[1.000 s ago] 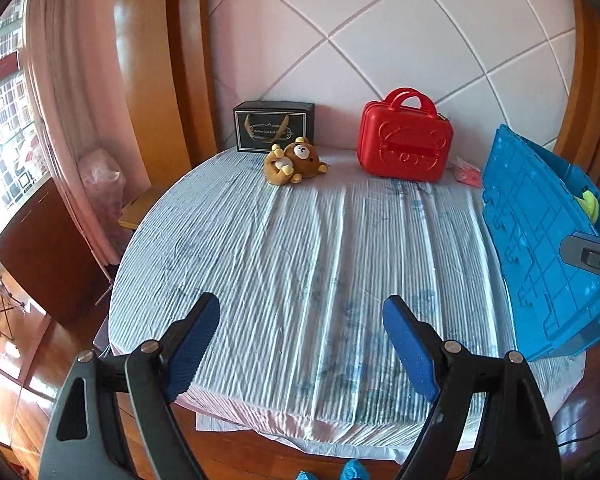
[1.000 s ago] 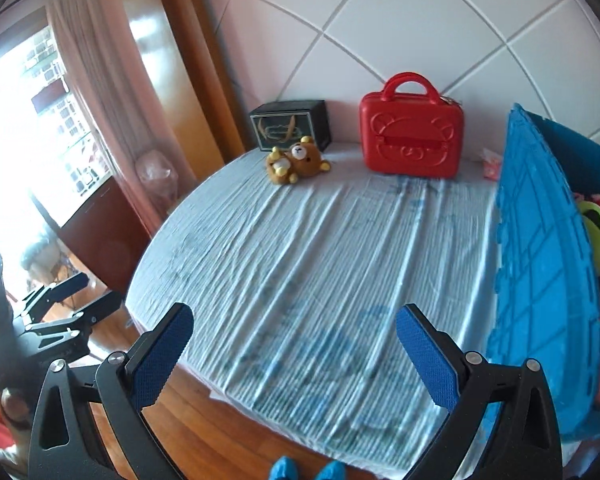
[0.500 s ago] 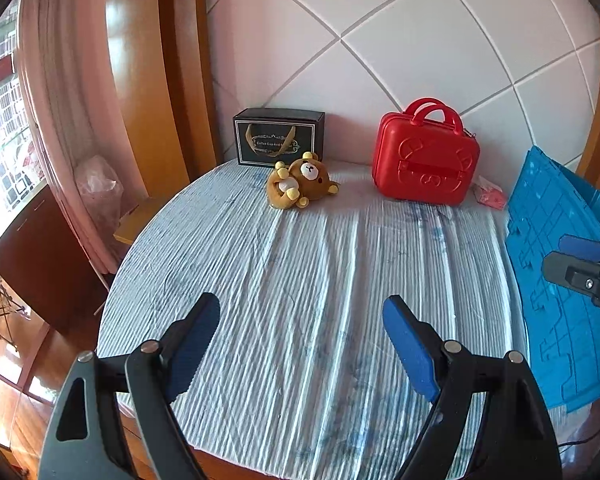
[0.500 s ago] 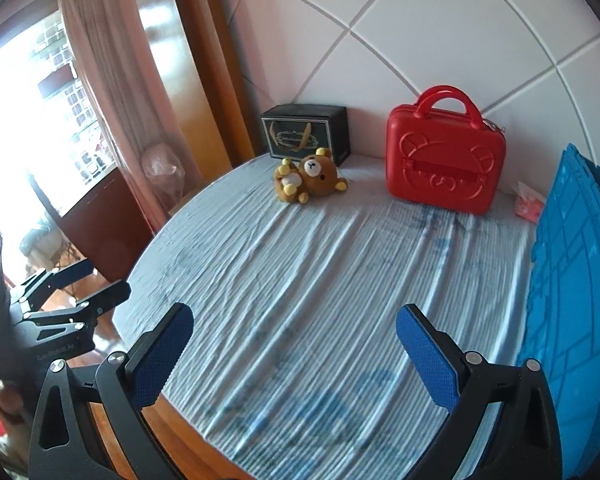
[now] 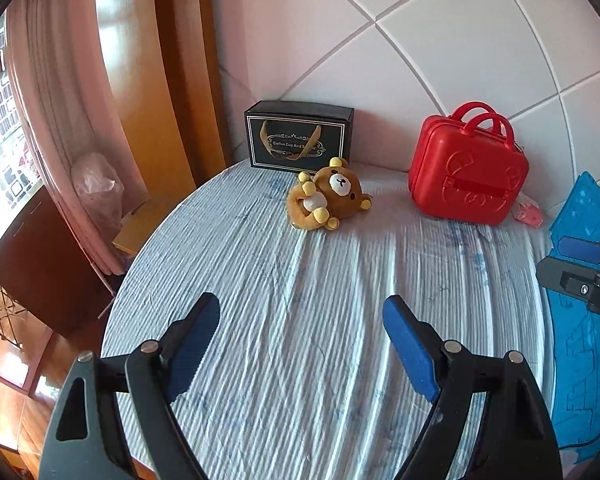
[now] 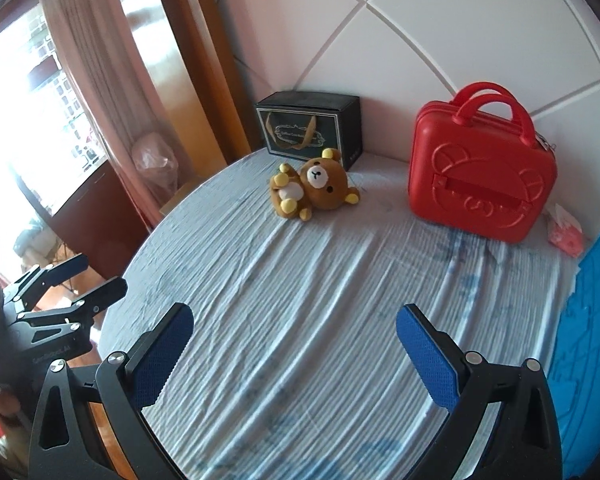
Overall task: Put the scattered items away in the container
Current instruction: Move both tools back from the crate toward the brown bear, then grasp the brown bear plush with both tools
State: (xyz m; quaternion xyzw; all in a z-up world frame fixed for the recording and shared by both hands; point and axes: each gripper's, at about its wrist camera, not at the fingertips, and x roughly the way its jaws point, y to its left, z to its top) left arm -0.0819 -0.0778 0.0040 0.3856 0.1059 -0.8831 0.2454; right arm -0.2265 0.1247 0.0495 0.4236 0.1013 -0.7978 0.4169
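Left hand-held gripper: the left hand-held gripper (image 5: 300,344) has its blue-padded jaws spread wide with nothing between them, only the striped pale-blue cloth of the round tabletop (image 5: 340,280) showing in the gap.
Right hand-held gripper: the right hand-held gripper (image 6: 292,352) is likewise wide open and empty; in the left wrist view it shows at about 3 o'clock, against the blue crate wall.
Task's thing: a small brown plush bear with yellow paws and ears (image 5: 326,200) lies on its side near the far edge of the tabletop, just in front of a black cardboard gift box with gold lettering (image 5: 298,136).
Bearing from left: close to 12 o'clock, well apart.
Bearing from right: near 12 o'clock, a shade toward 11, also well apart.
Long axis: the bear's body runs roughly from 8 o'clock (feet) to 2 o'clock (head), so it lies across the line of approach and not along it.
Nearer hand: hard to call; both look about equally far, with the left slightly better lined up.
Container: a blue ribbed plastic crate (image 6: 588,320) stands at 3 o'clock on the right edge.
Neighbour: a glossy red hard-shell mini suitcase with a bear emboss (image 6: 480,188) stands at 1 o'clock, apart from the bear.
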